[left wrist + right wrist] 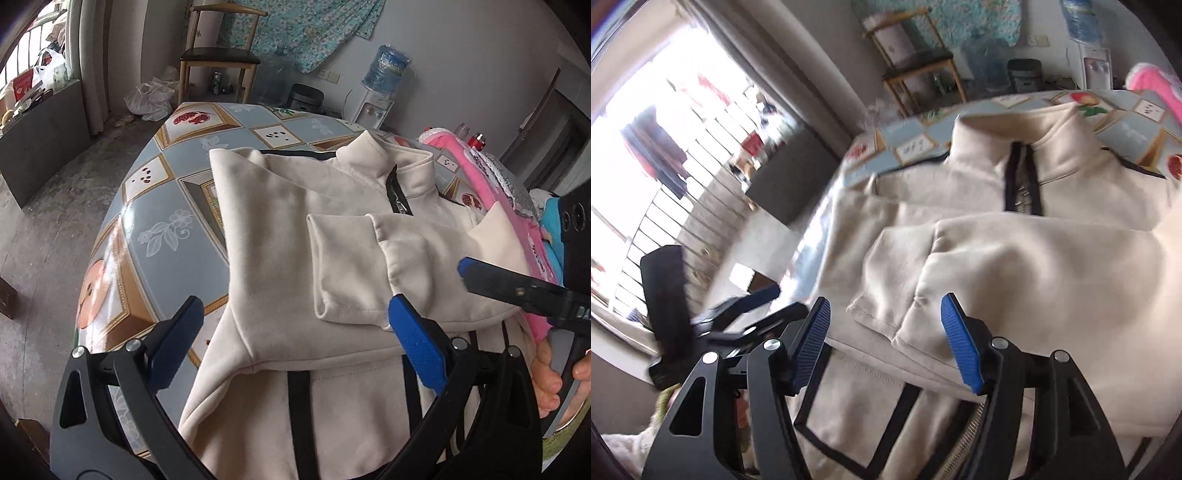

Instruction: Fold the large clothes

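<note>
A cream zip jacket [295, 236] with black trim lies front up on the patterned table [155, 192], collar at the far end, both sleeves folded across the chest. My left gripper [295, 325] is open and empty, hovering above the jacket's lower half near the sleeve cuffs [343, 266]. My right gripper [886, 332] is open and empty above the same cuffs [886, 295]; the jacket [1034, 266] fills its view. The right gripper's finger [491, 277] shows at the right of the left wrist view, and the left gripper [746, 306] shows at the left of the right wrist view.
A pink garment [495, 184] and blue cloth [552, 225] lie at the table's right side. A wooden chair [218, 55], plastic bags [151, 99] and a water dispenser [380, 85] stand beyond the table. A grey cabinet [44, 140] is by the window at left.
</note>
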A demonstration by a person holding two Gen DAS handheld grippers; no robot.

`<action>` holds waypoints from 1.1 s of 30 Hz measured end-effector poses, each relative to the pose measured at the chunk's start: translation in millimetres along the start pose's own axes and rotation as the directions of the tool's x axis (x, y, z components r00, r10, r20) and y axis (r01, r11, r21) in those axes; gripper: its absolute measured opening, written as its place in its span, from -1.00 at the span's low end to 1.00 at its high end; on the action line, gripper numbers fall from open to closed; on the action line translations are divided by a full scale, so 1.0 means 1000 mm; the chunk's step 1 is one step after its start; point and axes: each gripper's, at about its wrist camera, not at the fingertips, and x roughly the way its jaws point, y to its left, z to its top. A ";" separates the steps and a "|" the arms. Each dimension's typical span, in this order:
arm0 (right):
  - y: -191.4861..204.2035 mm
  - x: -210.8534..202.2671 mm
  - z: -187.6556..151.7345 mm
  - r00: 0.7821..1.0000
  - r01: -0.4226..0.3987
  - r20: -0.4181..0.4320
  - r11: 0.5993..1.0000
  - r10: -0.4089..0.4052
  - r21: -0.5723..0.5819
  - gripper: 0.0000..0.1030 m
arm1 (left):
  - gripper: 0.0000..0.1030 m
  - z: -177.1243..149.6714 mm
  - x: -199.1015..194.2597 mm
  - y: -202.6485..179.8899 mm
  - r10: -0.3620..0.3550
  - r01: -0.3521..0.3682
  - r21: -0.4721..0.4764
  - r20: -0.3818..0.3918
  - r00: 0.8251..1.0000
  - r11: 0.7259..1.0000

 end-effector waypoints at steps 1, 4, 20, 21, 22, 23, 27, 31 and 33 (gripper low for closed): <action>-0.008 -0.016 -0.003 1.000 0.004 0.024 1.000 -0.004 0.019 0.19 | 0.87 0.003 0.004 -0.002 -0.020 0.020 -0.007 -0.003 1.000 1.000; -0.035 -0.060 -0.016 0.993 0.054 0.097 0.996 -0.060 0.067 0.19 | 0.87 0.014 0.017 -0.010 -0.048 0.048 -0.015 -0.016 0.999 0.999; -0.130 -0.117 -0.134 0.916 0.323 0.140 0.898 -0.376 0.299 0.19 | -0.80 0.039 0.089 -0.020 0.004 -0.015 -0.063 -0.180 0.984 0.998; -0.133 -0.116 -0.134 0.917 0.319 0.140 0.897 -0.374 0.307 0.19 | -0.84 0.039 0.089 -0.019 0.005 -0.017 -0.063 -0.178 0.984 0.998; -0.135 -0.116 -0.134 0.918 0.314 0.140 0.896 -0.371 0.315 0.19 | -0.91 0.040 0.087 -0.019 0.005 -0.015 -0.061 -0.172 0.985 0.998; -0.136 -0.118 -0.135 0.919 0.310 0.140 0.896 -0.368 0.319 0.19 | -0.92 0.042 0.082 -0.019 0.000 -0.010 -0.058 -0.157 0.988 0.998; -0.135 -0.120 -0.133 0.916 0.322 0.138 0.894 -0.378 0.312 0.19 | -0.93 0.055 0.035 -0.027 -0.050 0.047 -0.048 -0.058 0.997 0.998; -0.133 -0.119 -0.133 0.908 0.349 0.128 0.889 -0.399 0.296 0.19 | -0.93 0.065 -0.007 -0.025 -0.020 0.021 -0.031 0.010 1.000 0.999; -0.132 -0.119 -0.135 0.906 0.357 0.122 0.887 -0.405 0.294 0.19 | -0.93 0.064 -0.008 -0.015 0.002 -0.003 -0.048 -0.007 1.000 0.999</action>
